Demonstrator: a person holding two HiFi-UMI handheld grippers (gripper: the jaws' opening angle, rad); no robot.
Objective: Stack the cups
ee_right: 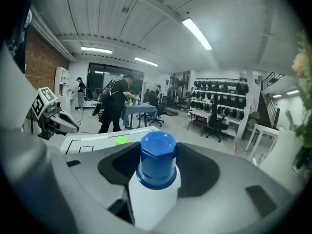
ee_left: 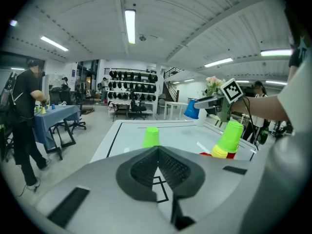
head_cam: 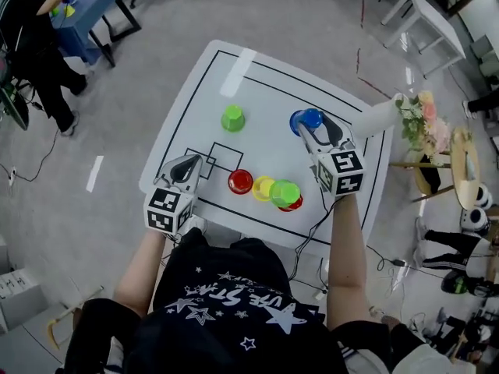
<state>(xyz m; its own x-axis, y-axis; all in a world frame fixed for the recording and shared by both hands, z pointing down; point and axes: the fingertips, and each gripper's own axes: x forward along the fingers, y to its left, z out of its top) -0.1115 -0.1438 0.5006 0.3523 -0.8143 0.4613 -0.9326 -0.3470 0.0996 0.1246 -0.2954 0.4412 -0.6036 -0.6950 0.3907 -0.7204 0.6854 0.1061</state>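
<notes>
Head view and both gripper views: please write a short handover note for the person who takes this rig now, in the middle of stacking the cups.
Left gripper: shut, empty, over the near left part of the table.
Right gripper: shut on the blue cup, at the table's right side.
Done: a stack near the front edge, with the top green cup over the yellow cup and a red base cup.
Loose: the lone green cup mid-table, and the single red cup left of the stack.
Left to do: probably the blue cup onto the stack, then the two loose cups.
</notes>
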